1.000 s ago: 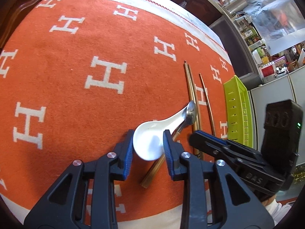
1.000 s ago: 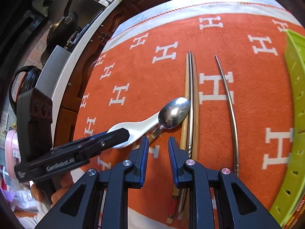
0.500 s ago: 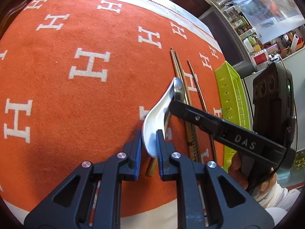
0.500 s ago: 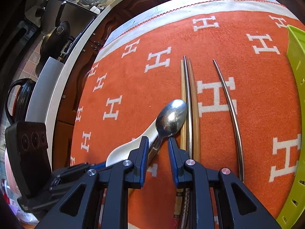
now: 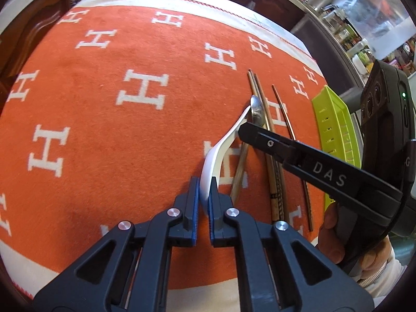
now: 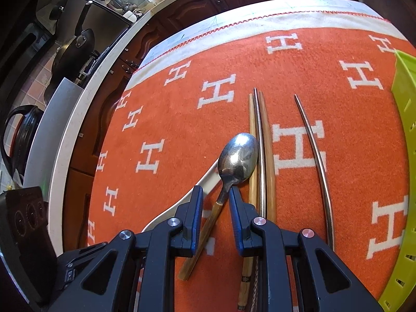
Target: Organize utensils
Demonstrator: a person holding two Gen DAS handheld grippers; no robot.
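Two views: our left hand-held gripper clamps the white spoon, our right hand-held gripper open astride the metal spoon, chopsticks beside, green basket on the surface's right edge.

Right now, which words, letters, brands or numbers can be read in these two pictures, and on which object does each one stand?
"DAS": white letters on the side of the black right tool, seen from the left wrist view.
"H": large white letter repeated all over the orange woven cloth.
Small dark marks on the end of a wooden chopstick: too small to read.
Bottles and packages on the background shelves: too blurred to read.
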